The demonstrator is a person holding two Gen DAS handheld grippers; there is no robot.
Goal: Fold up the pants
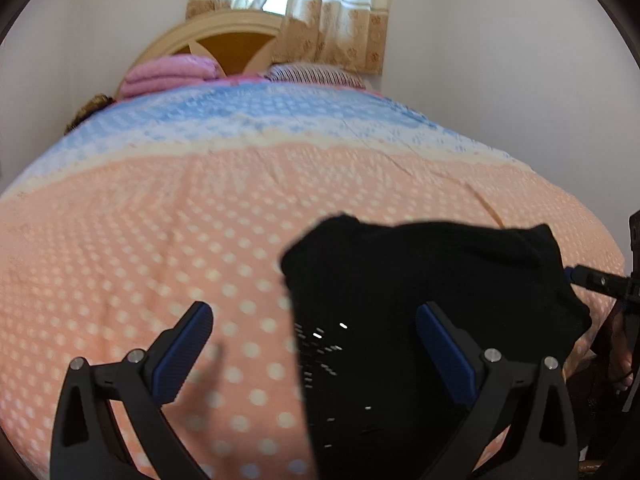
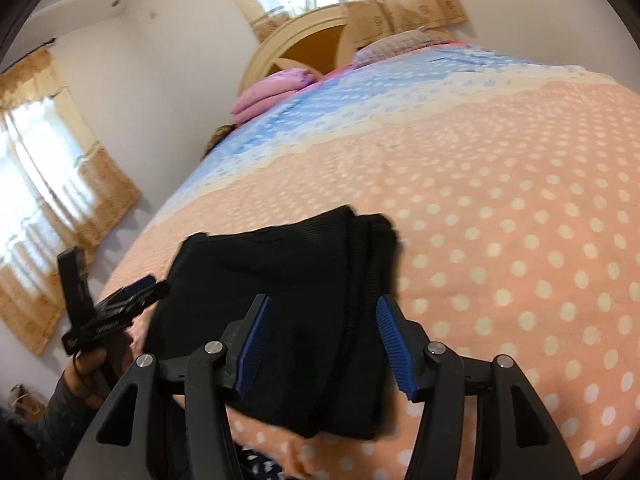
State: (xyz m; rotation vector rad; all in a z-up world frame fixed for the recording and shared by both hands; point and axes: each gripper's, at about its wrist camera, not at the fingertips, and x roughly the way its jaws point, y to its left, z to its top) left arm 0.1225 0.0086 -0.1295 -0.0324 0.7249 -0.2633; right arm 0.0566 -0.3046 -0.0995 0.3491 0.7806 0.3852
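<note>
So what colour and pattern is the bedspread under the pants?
Peach with white polka dots, a blue band further up the bedspread; clearest in the right wrist view.

L gripper (image 1: 314, 354) is seen at the bottom of its own view, jaws spread wide, nothing clamped. R gripper (image 2: 322, 344) sits bottom-centre, jaws also parted. A hand (image 2: 90, 368) is glimpsed lower left, probably gripping the L handle.
</note>
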